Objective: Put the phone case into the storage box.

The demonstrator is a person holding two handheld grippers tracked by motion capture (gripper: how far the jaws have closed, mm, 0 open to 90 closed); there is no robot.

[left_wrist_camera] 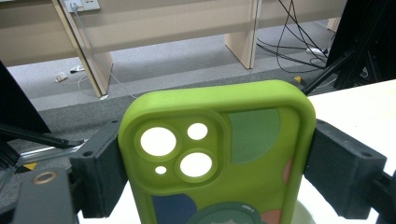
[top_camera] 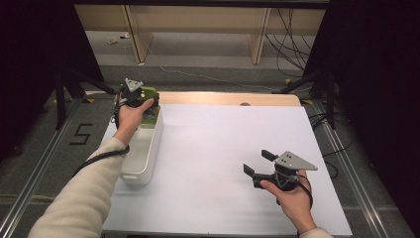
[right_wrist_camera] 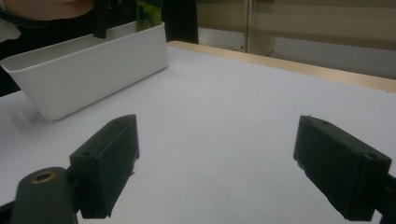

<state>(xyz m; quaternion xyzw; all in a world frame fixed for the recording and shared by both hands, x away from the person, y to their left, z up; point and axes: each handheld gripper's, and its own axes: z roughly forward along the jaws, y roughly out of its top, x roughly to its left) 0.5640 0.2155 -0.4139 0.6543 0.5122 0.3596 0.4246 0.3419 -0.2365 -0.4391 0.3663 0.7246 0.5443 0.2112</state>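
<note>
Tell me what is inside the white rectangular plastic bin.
Over the white rectangular plastic bin, the left gripper clamps a green phone case; its lower end looks inside. The bin's floor is hidden.

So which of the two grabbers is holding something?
The left gripper: its jaws squeeze the green phone case above the white bin. The right gripper is open on nothing.

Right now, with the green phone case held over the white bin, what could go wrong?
1. The left hand-held gripper clamps the phone case by its side edges alone; the soft case might flex and slip.
2. It hangs at the far end of the narrow white bin, so a release there could catch the rim.
</note>
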